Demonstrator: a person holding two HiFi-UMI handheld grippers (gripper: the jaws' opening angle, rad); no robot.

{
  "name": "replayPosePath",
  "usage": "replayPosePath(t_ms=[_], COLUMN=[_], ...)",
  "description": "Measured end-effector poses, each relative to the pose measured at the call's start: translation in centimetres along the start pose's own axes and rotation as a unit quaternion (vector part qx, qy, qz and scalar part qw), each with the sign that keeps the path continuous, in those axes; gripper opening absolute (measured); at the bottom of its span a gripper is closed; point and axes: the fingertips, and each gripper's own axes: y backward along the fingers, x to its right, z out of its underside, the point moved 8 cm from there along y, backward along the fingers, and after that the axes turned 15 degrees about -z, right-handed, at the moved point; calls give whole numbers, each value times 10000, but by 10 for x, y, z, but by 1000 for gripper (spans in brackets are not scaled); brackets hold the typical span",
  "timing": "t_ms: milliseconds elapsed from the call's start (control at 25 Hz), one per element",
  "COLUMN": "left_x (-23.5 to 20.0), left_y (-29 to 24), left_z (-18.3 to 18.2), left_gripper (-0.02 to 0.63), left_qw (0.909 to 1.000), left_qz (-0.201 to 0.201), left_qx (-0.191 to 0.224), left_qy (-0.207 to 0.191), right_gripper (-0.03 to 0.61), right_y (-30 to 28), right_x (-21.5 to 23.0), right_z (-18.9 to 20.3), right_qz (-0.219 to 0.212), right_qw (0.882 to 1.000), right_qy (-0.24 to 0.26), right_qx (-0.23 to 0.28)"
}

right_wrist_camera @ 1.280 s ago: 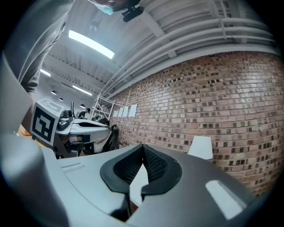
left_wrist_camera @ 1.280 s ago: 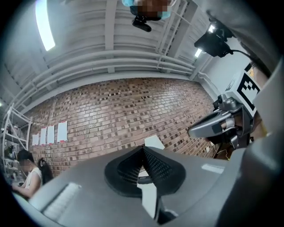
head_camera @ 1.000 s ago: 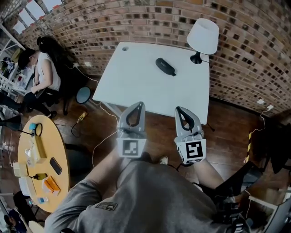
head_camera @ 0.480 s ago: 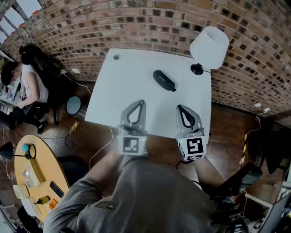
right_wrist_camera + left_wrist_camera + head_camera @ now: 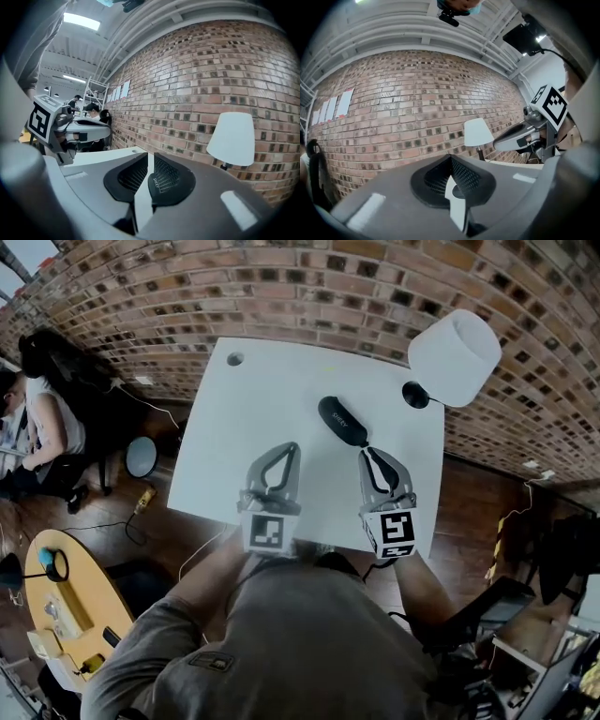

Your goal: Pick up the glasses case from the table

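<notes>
The black oval glasses case (image 5: pixel 342 421) lies on the white table (image 5: pixel 253 418), towards its right side. In the head view my right gripper (image 5: pixel 367 454) points at the case's near end, a short way short of it. Its jaws have just been opening and stand a crack apart with nothing between them. My left gripper (image 5: pixel 286 448) hovers over the table to the case's left, its jaws shut and empty. The case (image 5: pixel 157 183) shows just beyond the jaw tips in the right gripper view, and as a dark oval (image 5: pixel 459 191) in the left gripper view.
A lamp with a white shade (image 5: pixel 455 345) and black base (image 5: pixel 415 395) stands at the table's far right corner, close to the case. A brick wall (image 5: pixel 309 287) backs the table. A cable hole (image 5: pixel 234 359) is at far left. A seated person (image 5: pixel 42 418) is left.
Both grippers have moved forward from over the floor to over the table's near part. The right one has come close to the case.
</notes>
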Motion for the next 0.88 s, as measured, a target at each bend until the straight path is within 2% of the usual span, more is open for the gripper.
replayPosePath(t_ms=[120, 280, 440, 560, 880], left_x=[4, 9, 13, 15, 9], left_y=[-14, -30, -38, -42, -48], left_z=[8, 22, 36, 48, 71], left_gripper=[-2, -2, -2, -2, -2], left_qw=[9998, 9990, 9970, 9952, 9910], left_qz=[-94, -127, -168, -197, -376], left_qx=[-157, -421, -737, -937, -1262], left_qy=[11, -87, -166, -188, -251], right_gripper=[83, 168, 270, 327, 388], right_y=[-19, -50, -83, -107, -151], right_x=[15, 35, 47, 57, 75], right_z=[10, 30, 59, 81, 127], right_qz=[-274, -692, -1103, -1253, -1403], right_qw=[9994, 9956, 9865, 9793, 9599], right_qy=[33, 55, 238, 400, 465], right_qx=[-227, -632, -1188, -1537, -2380])
